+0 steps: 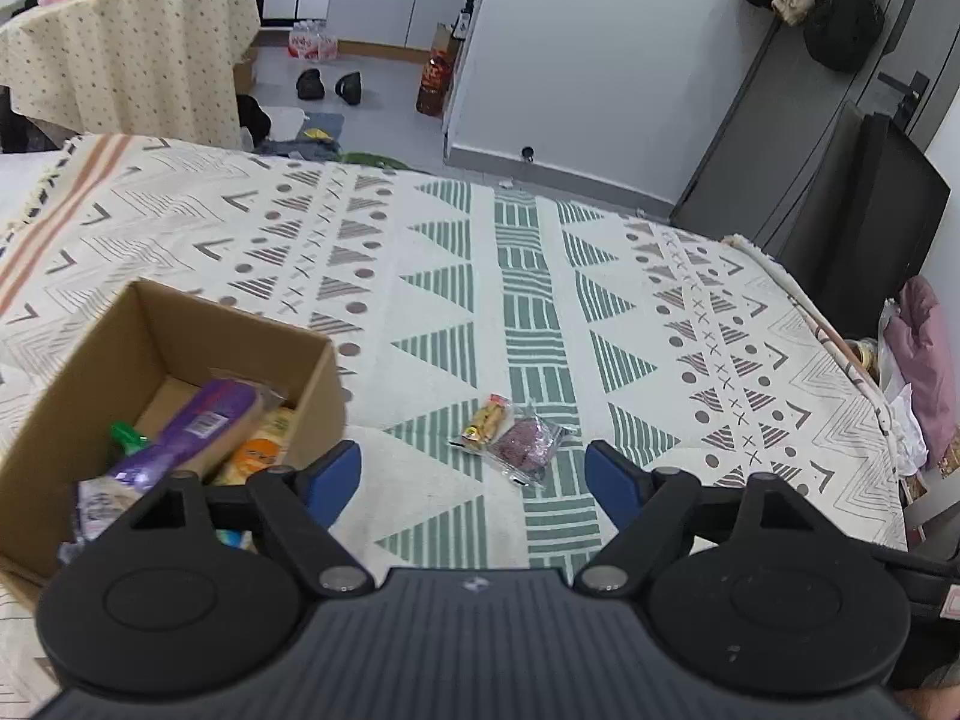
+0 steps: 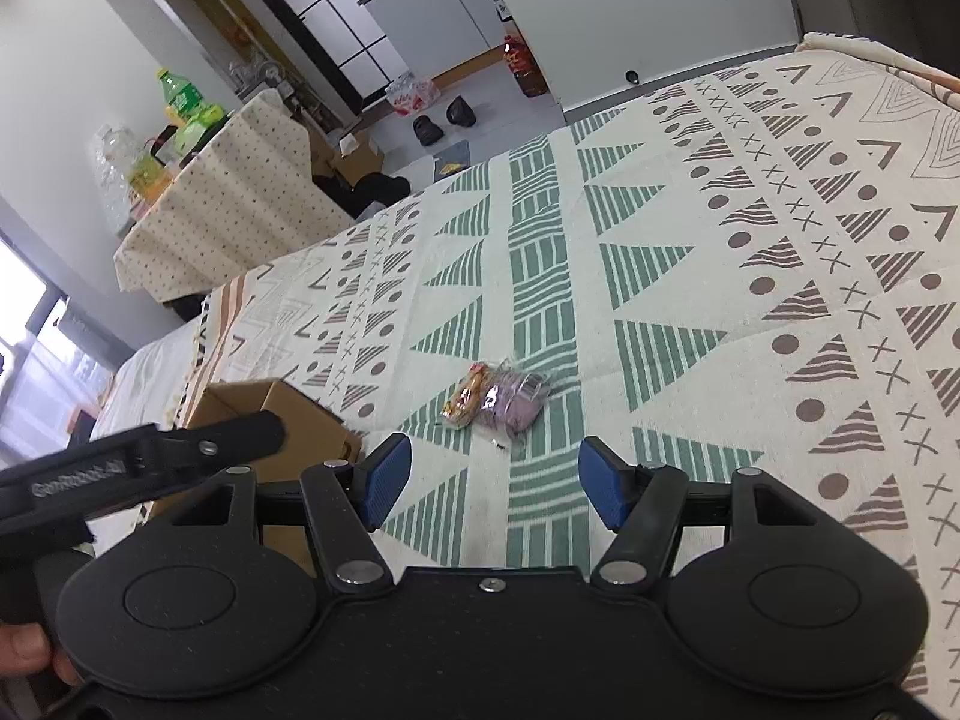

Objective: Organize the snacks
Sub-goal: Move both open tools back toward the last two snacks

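Two wrapped snacks lie side by side on the patterned bedspread (image 1: 420,276): a purple snack packet (image 1: 528,443) (image 2: 517,401) and a yellow-orange snack packet (image 1: 487,422) (image 2: 465,399) touching its left side. My left gripper (image 1: 474,480) is open, hovering just short of them, nothing between its blue pads. My right gripper (image 2: 495,483) is open too, a little short of the same pair. A cardboard box (image 1: 150,336) (image 2: 282,402) at the left holds several snacks, among them a long purple packet (image 1: 198,426).
The left gripper's black body (image 2: 144,456) shows beside the box in the right wrist view, with a hand's fingers (image 2: 30,654) at the lower left. Beyond the bed stand a cloth-covered table (image 1: 132,48) with bottles, shoes (image 1: 330,84) on the floor, and a dark cabinet (image 1: 852,222) at right.
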{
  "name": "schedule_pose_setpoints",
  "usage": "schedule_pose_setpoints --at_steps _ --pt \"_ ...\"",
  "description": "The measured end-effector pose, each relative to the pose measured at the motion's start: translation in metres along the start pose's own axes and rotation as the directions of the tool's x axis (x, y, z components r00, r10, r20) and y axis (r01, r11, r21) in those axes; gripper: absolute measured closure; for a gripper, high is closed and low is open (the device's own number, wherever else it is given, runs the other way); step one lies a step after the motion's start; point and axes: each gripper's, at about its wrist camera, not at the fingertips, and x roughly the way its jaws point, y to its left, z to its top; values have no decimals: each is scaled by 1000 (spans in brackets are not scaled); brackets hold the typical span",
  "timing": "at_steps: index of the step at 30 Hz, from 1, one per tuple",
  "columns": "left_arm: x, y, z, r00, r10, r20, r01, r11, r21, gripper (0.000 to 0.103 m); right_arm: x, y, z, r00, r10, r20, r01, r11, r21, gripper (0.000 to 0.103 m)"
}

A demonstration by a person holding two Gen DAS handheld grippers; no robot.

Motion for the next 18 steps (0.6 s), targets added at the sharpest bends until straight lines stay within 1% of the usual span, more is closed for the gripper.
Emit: schedule_pose_setpoints --at_steps 3,7,9,11,18 --pt "15 -6 2 1000 3 -9 -3 1000 20 28 10 -4 0 1000 0 -8 0 1000 23 41" --pt "34 -11 4 1000 -2 -20 3 999 33 32 24 -8 -2 1000 -13 -26 14 1000 25 43" --pt "44 -11 5 1000 6 -31 -5 999 38 37 32 -10 -3 999 -21 -37 22 999 34 44" --pt "52 -9 5 999 8 -40 -7 999 31 39 39 -13 -4 999 -28 -47 29 999 41 45" --pt "75 -7 7 999 6 -54 -5 999 37 47 58 -20 -6 999 3 -54 1 997 71 49"
